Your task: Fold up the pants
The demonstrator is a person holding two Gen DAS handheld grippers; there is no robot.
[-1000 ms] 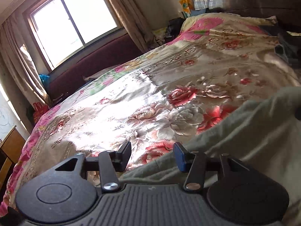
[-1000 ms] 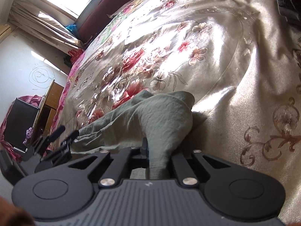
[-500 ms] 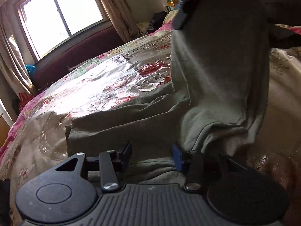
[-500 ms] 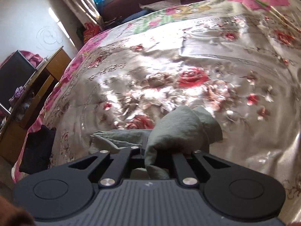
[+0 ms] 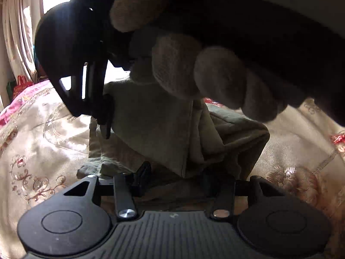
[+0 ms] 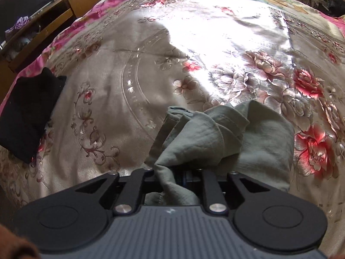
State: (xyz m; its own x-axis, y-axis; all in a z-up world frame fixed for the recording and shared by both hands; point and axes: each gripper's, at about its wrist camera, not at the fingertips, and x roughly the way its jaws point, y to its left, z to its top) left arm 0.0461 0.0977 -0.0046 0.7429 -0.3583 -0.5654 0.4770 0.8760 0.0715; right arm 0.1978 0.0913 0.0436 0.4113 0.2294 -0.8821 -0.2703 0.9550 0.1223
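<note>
Right claw (image 6: 180,176) clamped on a bunched fold of the grey-green pants (image 6: 226,138), lifted above the floral bedspread (image 6: 120,90). Seen from the left wrist: same claw overhead, gloved hand (image 5: 194,69) wrapped round its handle, pants (image 5: 155,127) hanging down to the bed. Left claw (image 5: 176,179) low at the garment's lower edge, fingers spread apart, gripping nothing. Black cloth (image 6: 28,112) near the bed's edge.
</note>
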